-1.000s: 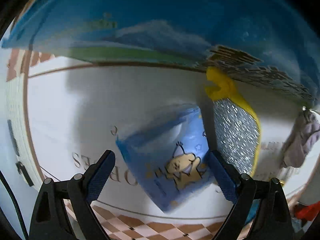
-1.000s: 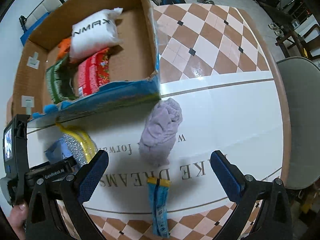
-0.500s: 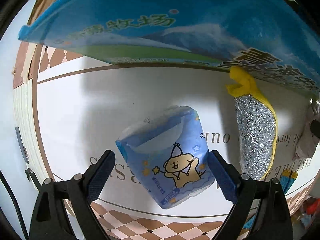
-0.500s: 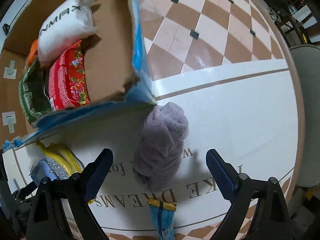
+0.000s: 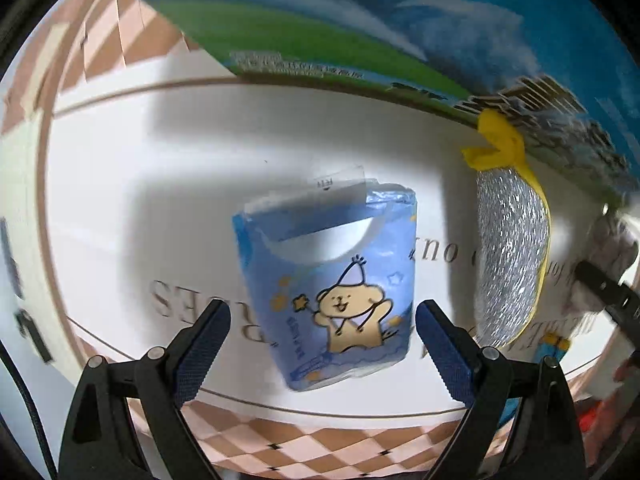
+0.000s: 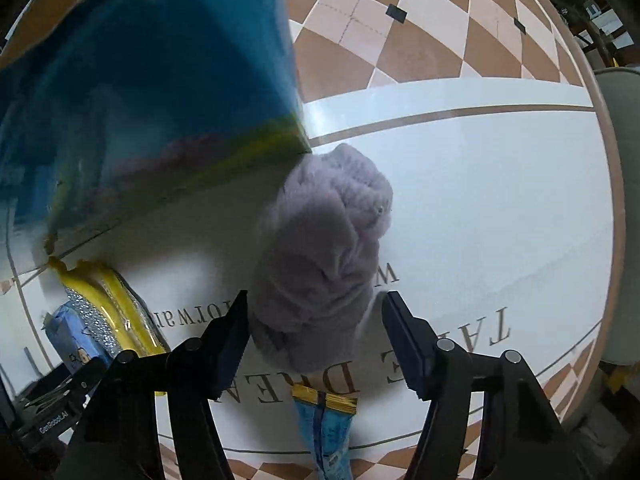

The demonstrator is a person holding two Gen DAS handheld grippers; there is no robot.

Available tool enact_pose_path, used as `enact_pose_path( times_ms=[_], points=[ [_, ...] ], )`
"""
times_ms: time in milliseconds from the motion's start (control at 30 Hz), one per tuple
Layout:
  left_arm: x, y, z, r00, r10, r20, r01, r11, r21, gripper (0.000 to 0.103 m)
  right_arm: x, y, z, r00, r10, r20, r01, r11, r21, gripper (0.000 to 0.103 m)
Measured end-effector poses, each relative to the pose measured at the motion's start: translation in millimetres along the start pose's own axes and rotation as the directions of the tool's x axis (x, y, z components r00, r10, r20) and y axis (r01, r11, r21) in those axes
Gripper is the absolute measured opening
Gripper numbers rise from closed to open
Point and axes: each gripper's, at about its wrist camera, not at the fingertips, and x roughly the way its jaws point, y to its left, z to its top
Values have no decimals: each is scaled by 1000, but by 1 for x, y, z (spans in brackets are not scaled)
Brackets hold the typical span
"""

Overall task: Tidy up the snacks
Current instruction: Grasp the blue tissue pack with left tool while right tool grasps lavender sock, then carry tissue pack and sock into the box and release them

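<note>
A blue tissue pack (image 5: 332,284) with a cartoon bear lies on the white table, between the fingers of my open left gripper (image 5: 322,332), which do not touch it. To its right lies a silver glitter pouch (image 5: 510,256) with yellow trim, also seen in the right wrist view (image 6: 106,312). My right gripper (image 6: 316,332) is open around the near end of a crumpled lilac cloth (image 6: 324,248). A blue snack stick with a gold end (image 6: 326,424) lies just below the cloth. The blue side of the cardboard box (image 6: 148,76) fills the upper left.
The box's blue and green printed wall (image 5: 360,28) hangs over the far side of the table. The round table's edge and checkered floor (image 6: 420,28) lie beyond. A grey chair (image 6: 622,208) stands at the right.
My right gripper has dropped down and forward over the lilac cloth, its fingers narrowing around it. My left gripper has moved closer to the tissue pack.
</note>
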Motion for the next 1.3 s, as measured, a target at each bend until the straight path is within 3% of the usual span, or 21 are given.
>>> enact_pose_path(
  times_ms=[133,200,233,300,533,700,867,1000,1100,1300],
  points=[
    [6,-6,0,999,29,18,-29,999,15,93,2,-4,-1,1000,-5,6,5,1000,2,68],
    [6,-9,-2,998,47,37,-48,999,21,57,2,-2,-1,1000,-15,6,15,1000,-10,55],
    [6,-9,-5,998,47,37,-48,999,22,57,2,-2,-2,1000,-28,5,28,999,-18,48],
    [4,-7,-11,997,54,57,-55,998,19,47,1,-1,-9,999,-42,13,42,999,-34,47],
    [-13,-8,-46,992,61,109,-70,995,77,42,-6,-1,-45,1000,-19,11,20,995,-100,45],
    [-51,-11,-71,989,-8,151,-11,992,126,42,-37,6,-75,998,63,22,-59,986,-156,45],
    [-116,-22,-80,968,-102,228,58,980,190,42,-98,35,-86,987,147,60,-130,965,-228,45],
    [-174,-38,-52,945,-165,281,92,963,254,42,-151,53,-76,968,223,112,-184,942,-282,45],
    [-193,-58,-13,941,-166,296,82,957,277,42,-180,81,-66,952,268,145,-213,925,-316,45],
    [-198,-52,85,969,-79,233,15,964,264,42,-183,120,-14,930,341,134,-285,903,-321,45]
  ],
)
